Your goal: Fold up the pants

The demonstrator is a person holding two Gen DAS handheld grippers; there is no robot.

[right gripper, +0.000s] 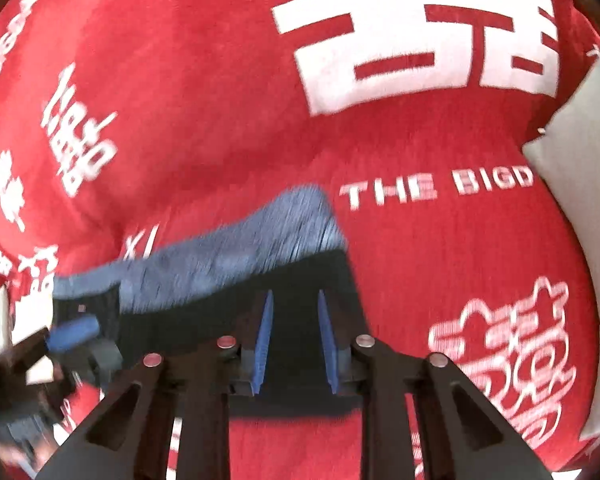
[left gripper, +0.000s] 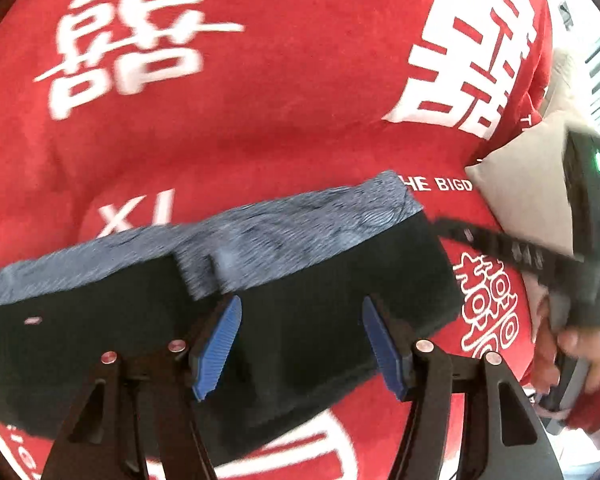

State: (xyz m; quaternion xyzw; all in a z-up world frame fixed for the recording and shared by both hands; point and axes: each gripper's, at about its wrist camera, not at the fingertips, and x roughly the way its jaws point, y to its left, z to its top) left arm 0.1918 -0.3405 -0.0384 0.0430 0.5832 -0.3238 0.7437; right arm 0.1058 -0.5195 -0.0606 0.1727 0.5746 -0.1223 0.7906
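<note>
Nearest the lens in the left wrist view, the left gripper [left gripper: 300,344] hangs over the pants [left gripper: 308,280] with its blue pads spread wide and nothing caught between them; the dark cloth only lies beneath. The pants sit as a folded dark bundle with a blue-grey band along the far edge, long axis running side to side across both views, resting on a red bedspread [left gripper: 260,120] printed with large white characters. In the right wrist view, the right gripper [right gripper: 294,340] stands over the right-hand end of the bundle, its pads drawn close together but with a gap between them; dark cloth fills that gap from this angle, and whether the pads pinch a layer cannot be told. The bundle extends ahead of and leftward from those jaws, so the right hand is nearer the bundle's right end and the left nearer its middle. A pale grey pillow [right gripper: 580,152] lies off to the right, apart from the pants. No container shows.
</note>
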